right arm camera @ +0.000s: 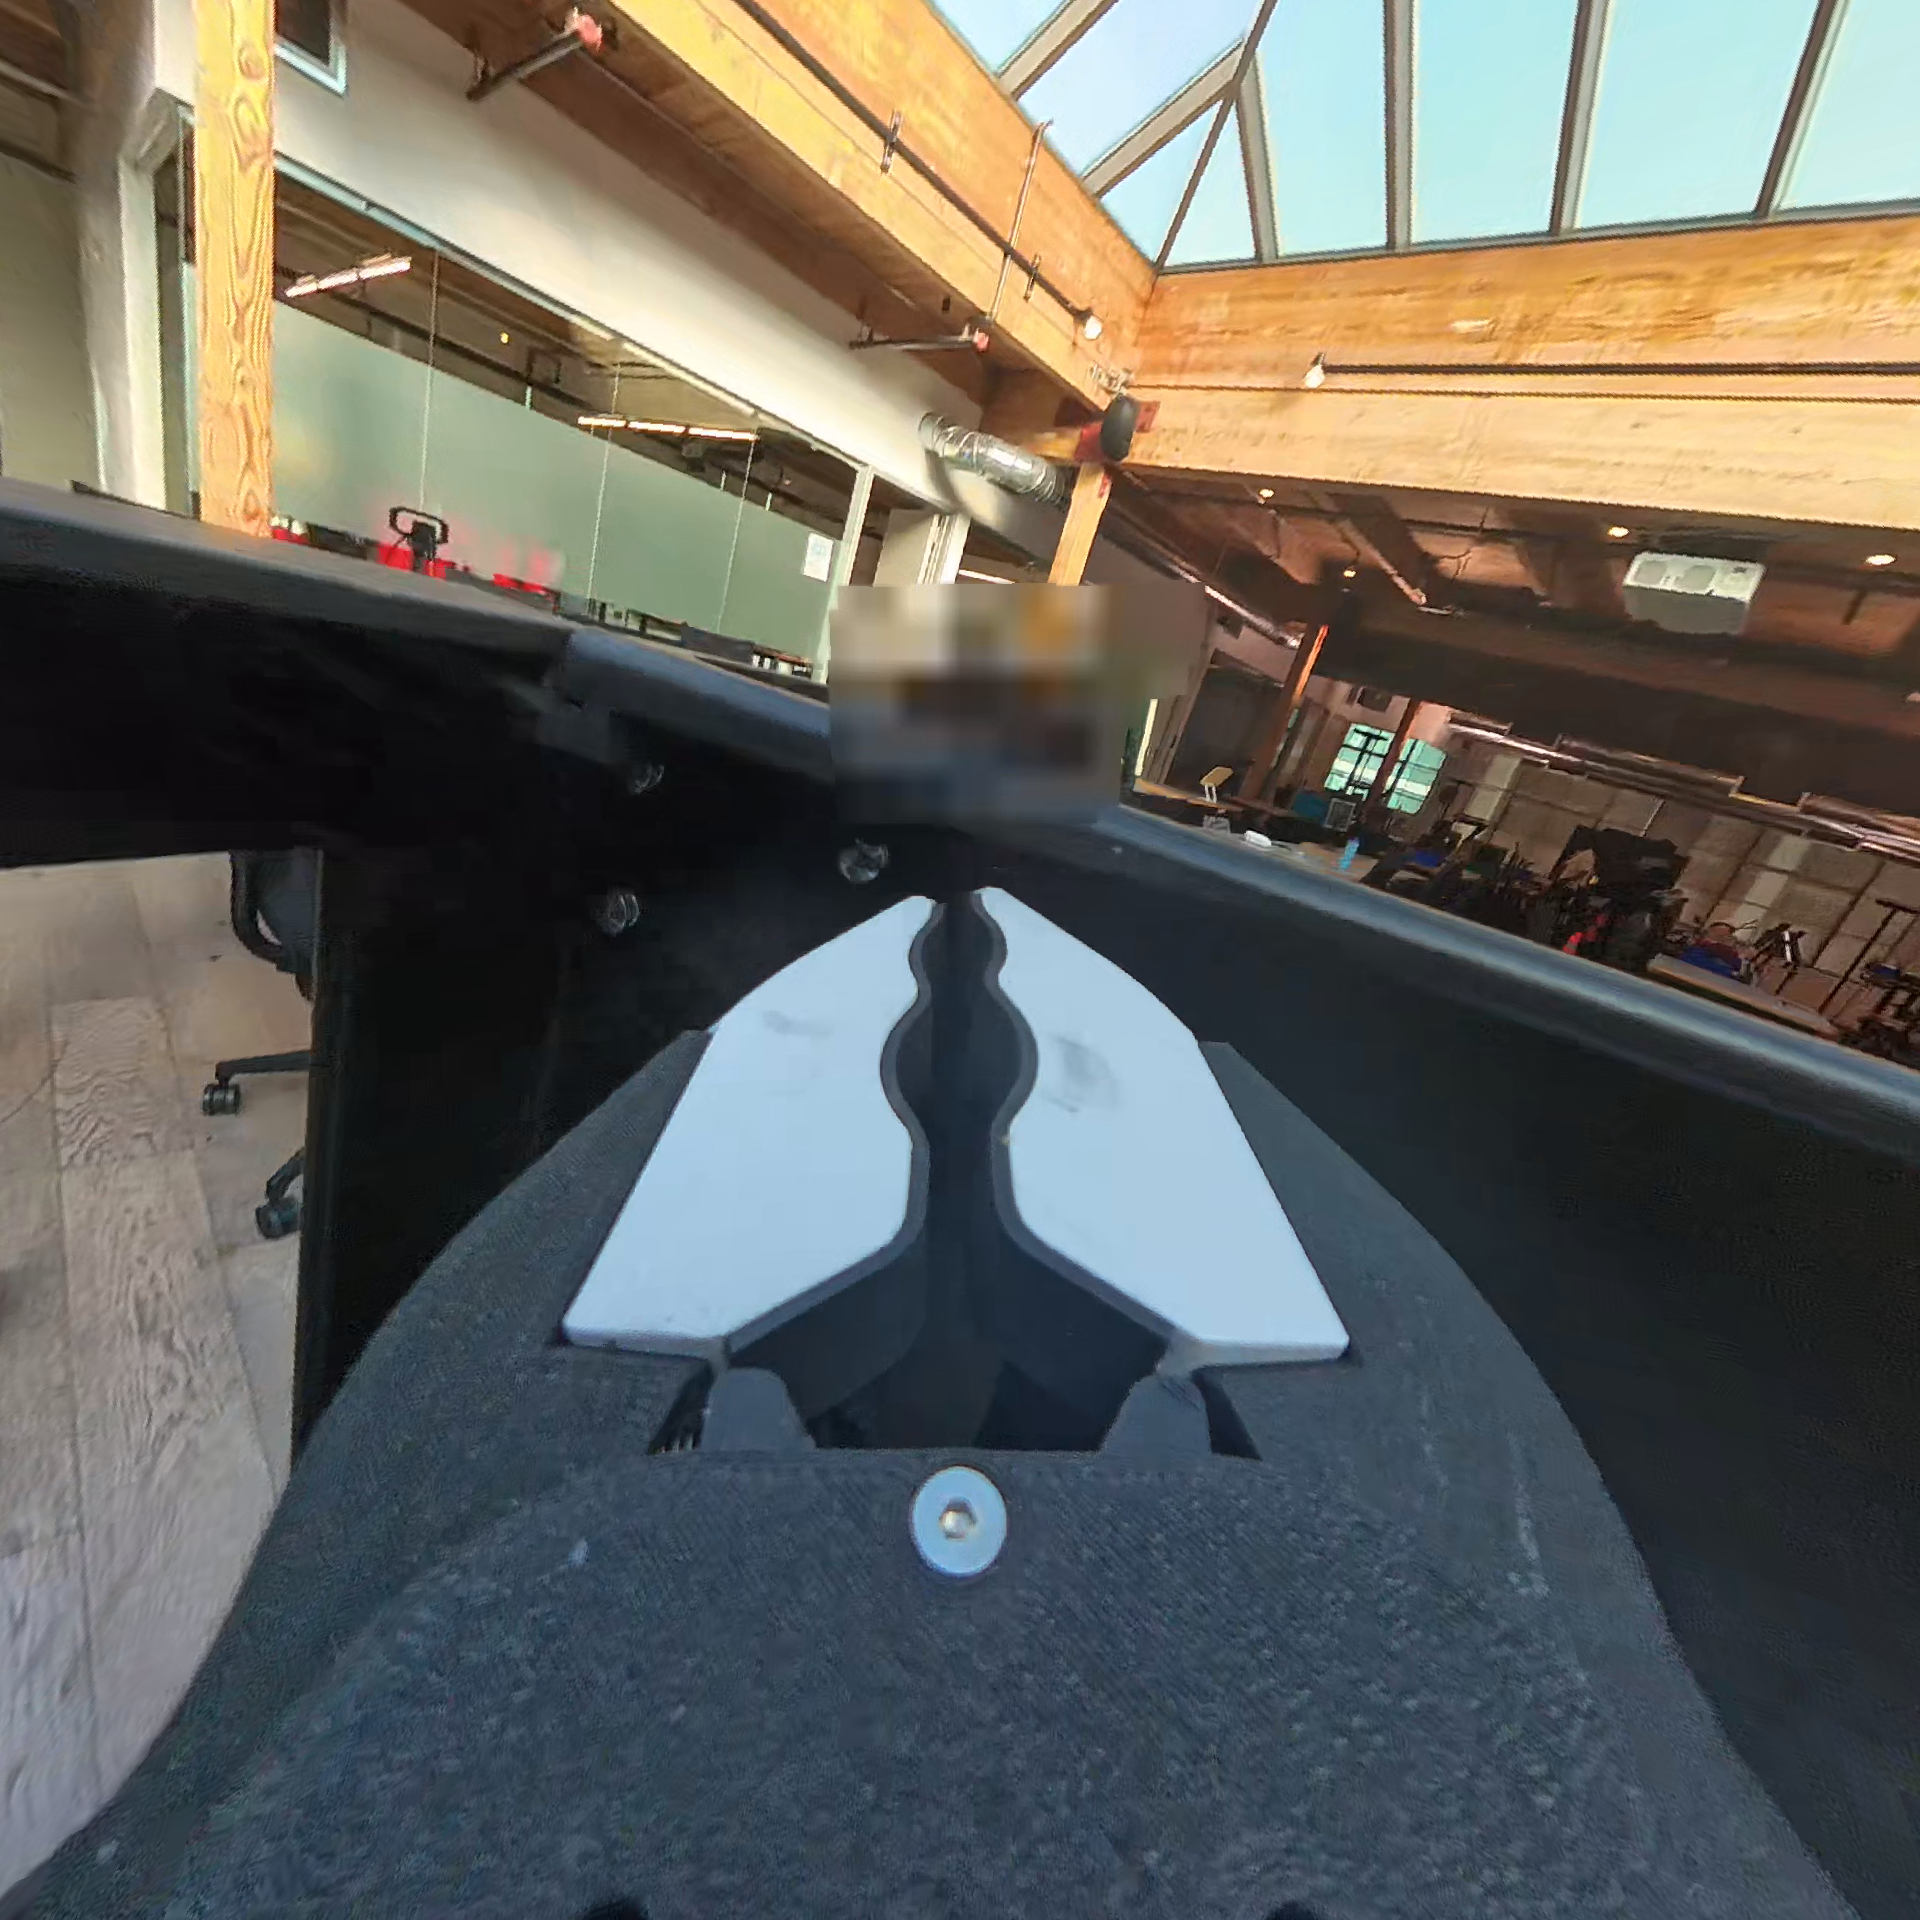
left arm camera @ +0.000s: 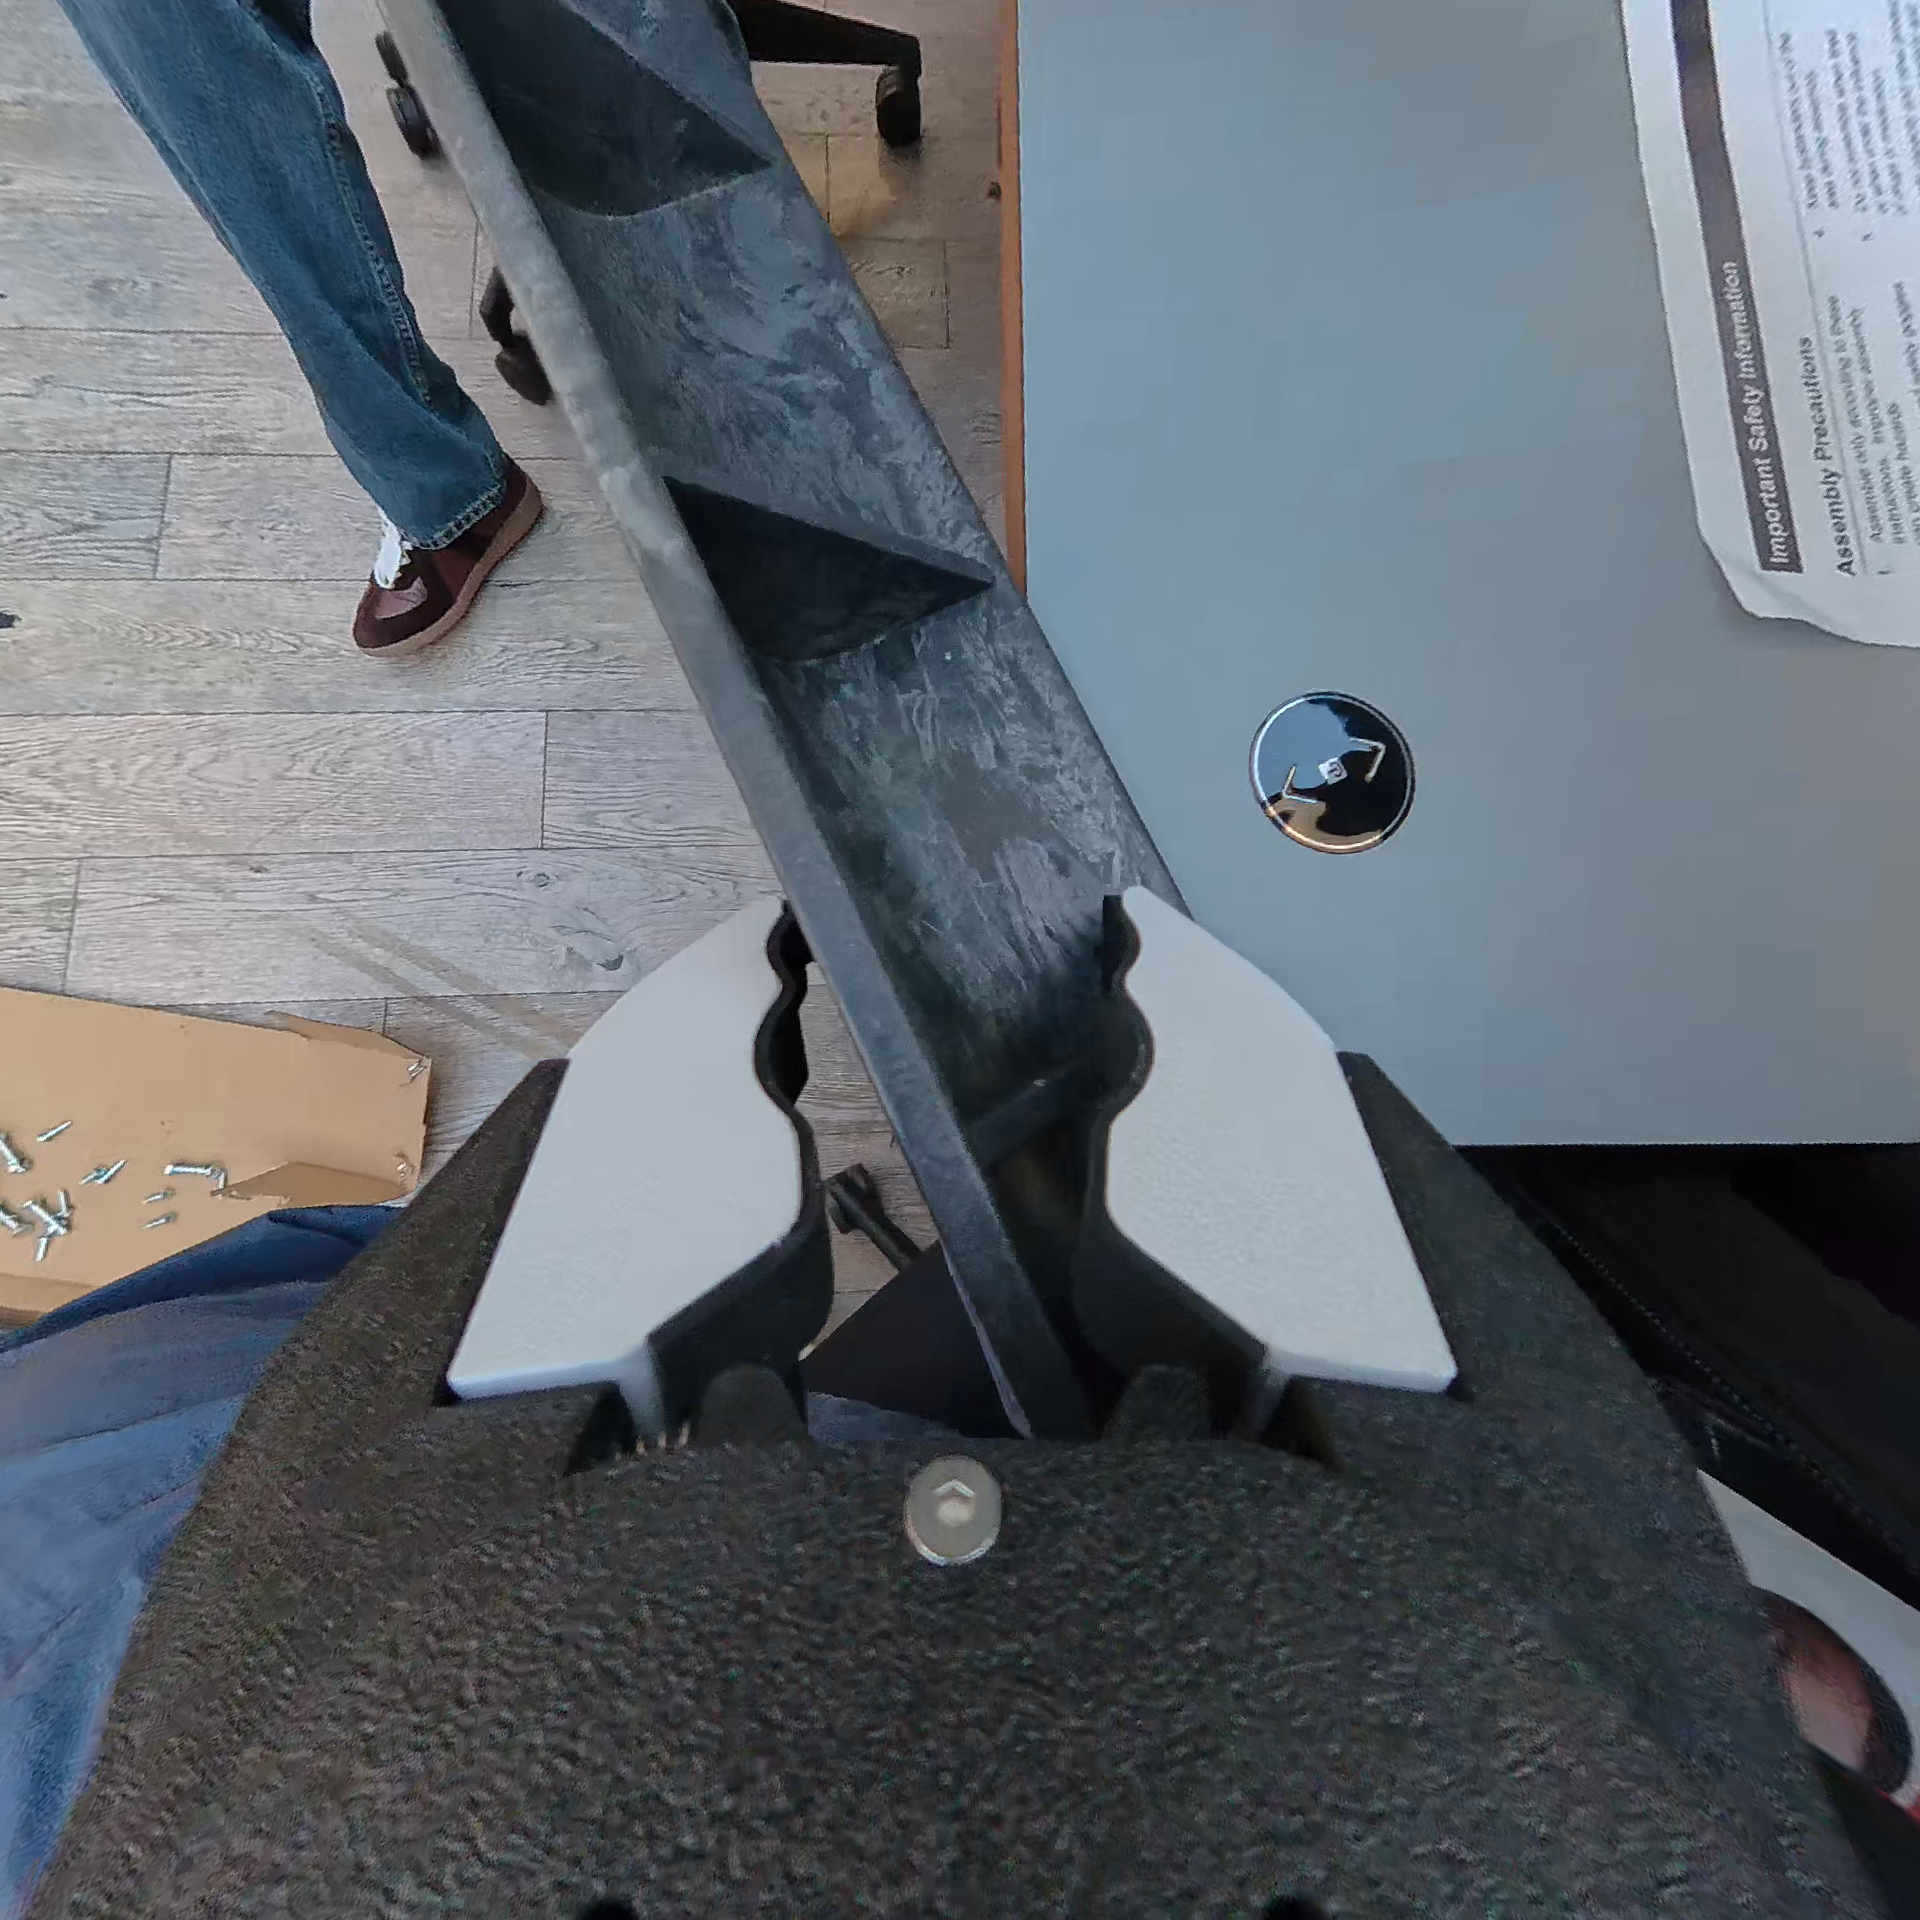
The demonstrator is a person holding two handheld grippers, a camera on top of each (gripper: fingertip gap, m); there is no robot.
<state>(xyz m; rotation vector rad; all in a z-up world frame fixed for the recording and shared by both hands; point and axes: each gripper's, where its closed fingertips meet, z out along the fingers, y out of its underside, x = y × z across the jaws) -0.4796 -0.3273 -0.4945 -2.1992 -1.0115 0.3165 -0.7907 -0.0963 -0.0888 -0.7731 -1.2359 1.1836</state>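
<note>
My left gripper (left arm camera: 951,909) is closed around a long black ribbed beam (left arm camera: 831,582). The beam runs from between the white fingers (left arm camera: 665,1143) up and to the left, over the floor and along the edge of a grey board (left arm camera: 1455,520). My right gripper (right arm camera: 961,902) is shut on a thin dark tool shaft (right arm camera: 971,940) that points at a black frame (right arm camera: 1455,1039). Its tip is just right of and below a silver screw head (right arm camera: 862,860). Two more screw heads (right arm camera: 618,904) sit farther left on the frame. Where the tool tip ends is hidden.
A glossy black disc (left arm camera: 1330,771) and a printed paper sheet (left arm camera: 1787,312) lie on the grey board. Cardboard (left arm camera: 208,1101) with several loose screws (left arm camera: 62,1195) lies on the wood floor at left. A person's jeans leg and shoe (left arm camera: 447,577) stand nearby. A chair's casters (left arm camera: 899,94) also show. My hands' fingertips stand some 55 centimeters from each other. From my left tips it is roughly 6 centimeters to the glossy black disc (left arm camera: 1330,771); from my right, 55 centimeters.
</note>
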